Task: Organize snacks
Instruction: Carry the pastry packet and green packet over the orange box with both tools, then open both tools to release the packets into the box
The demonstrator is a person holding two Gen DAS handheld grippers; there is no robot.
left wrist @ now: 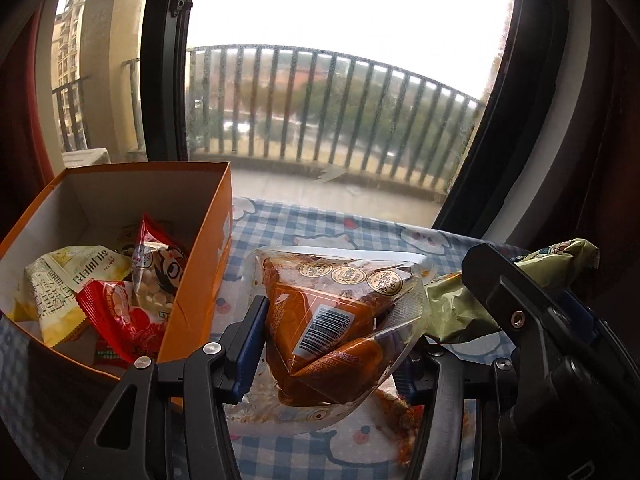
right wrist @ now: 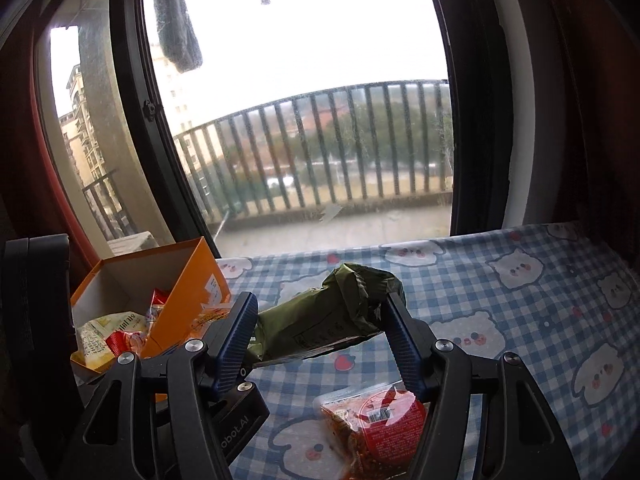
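Observation:
My left gripper (left wrist: 328, 344) is shut on an orange-brown snack packet (left wrist: 320, 312) in clear wrap, which hangs above the tablecloth just right of the orange box (left wrist: 200, 260). In the box lie a red packet (left wrist: 116, 312), a yellow-white packet (left wrist: 52, 292) and a clear bag of white balls (left wrist: 156, 276). My right gripper (right wrist: 320, 322) is shut on an olive-green packet (right wrist: 320, 316) held crosswise above the table. That green packet (left wrist: 452, 308) also shows at the right of the left wrist view. The orange box (right wrist: 180, 300) stands to its left.
A red and clear snack packet (right wrist: 372, 420) lies on the blue checked tablecloth with bear prints (right wrist: 520, 320), under my right gripper. A window (left wrist: 320, 100) with a dark frame and a balcony railing runs along the table's far edge.

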